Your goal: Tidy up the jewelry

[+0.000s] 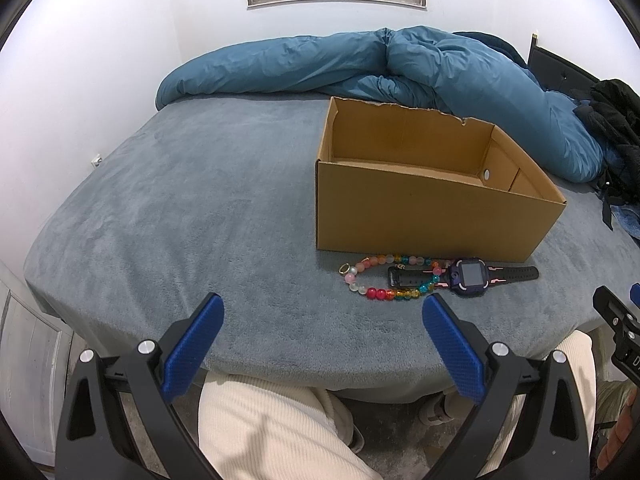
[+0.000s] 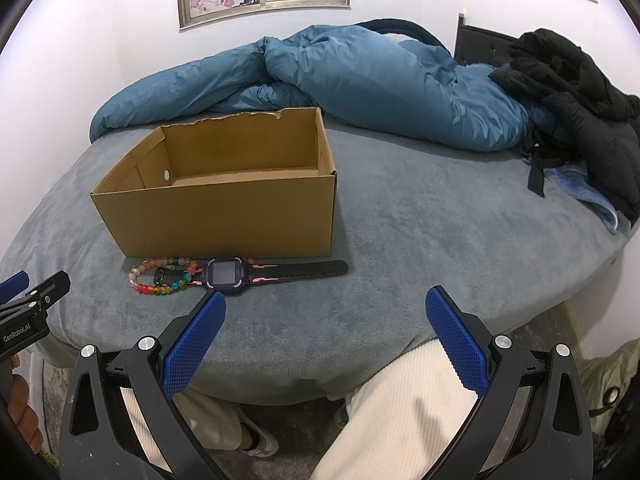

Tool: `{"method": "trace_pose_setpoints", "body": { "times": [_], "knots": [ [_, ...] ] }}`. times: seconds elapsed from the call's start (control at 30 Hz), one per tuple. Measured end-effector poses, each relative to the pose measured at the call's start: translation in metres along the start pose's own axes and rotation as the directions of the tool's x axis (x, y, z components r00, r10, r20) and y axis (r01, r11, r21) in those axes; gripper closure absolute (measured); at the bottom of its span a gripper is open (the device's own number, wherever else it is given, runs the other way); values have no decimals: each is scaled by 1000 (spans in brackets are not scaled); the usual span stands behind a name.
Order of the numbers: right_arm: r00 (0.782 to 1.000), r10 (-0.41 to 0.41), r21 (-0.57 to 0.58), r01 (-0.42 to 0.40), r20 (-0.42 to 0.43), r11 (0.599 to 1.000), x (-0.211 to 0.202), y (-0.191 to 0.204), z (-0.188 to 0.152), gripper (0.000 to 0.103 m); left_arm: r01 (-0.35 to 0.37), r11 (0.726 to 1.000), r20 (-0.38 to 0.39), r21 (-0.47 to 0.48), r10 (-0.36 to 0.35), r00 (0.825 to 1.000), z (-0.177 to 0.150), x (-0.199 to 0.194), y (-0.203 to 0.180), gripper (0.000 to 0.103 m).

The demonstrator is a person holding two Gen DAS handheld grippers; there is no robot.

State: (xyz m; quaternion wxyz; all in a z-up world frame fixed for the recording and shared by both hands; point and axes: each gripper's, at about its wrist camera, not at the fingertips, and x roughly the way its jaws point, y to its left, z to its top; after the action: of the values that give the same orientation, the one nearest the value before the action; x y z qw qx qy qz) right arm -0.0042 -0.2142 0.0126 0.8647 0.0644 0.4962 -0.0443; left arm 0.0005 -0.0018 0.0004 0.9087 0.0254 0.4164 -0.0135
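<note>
Both claws, left claw [image 1: 322, 312] and right claw [image 2: 326, 306], gape wide, empty. Bead bracelet [image 1: 376, 280] looks light, floppy; pinch a strand. Watch [image 2: 224, 274]: grab its stiff case.

Box [image 1: 420, 208] floor mostly hidden; bracelet [image 1: 384, 280] partly under watch [image 1: 468, 274].

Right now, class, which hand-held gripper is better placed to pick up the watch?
Probably the right hand-held gripper: open, with the watch just beyond its left finger. The left hand-held gripper faces the bead bracelet instead.
</note>
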Motion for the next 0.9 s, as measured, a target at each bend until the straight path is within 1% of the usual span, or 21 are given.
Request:
{"method": "trace_pose_setpoints", "body": {
  "times": [0.9],
  "knots": [
    [1000, 1, 1, -1, 2, 1000, -4, -2, -1, 7, 0, 1000, 2, 0, 0, 1000, -1, 0, 0, 6]
  ]
}}
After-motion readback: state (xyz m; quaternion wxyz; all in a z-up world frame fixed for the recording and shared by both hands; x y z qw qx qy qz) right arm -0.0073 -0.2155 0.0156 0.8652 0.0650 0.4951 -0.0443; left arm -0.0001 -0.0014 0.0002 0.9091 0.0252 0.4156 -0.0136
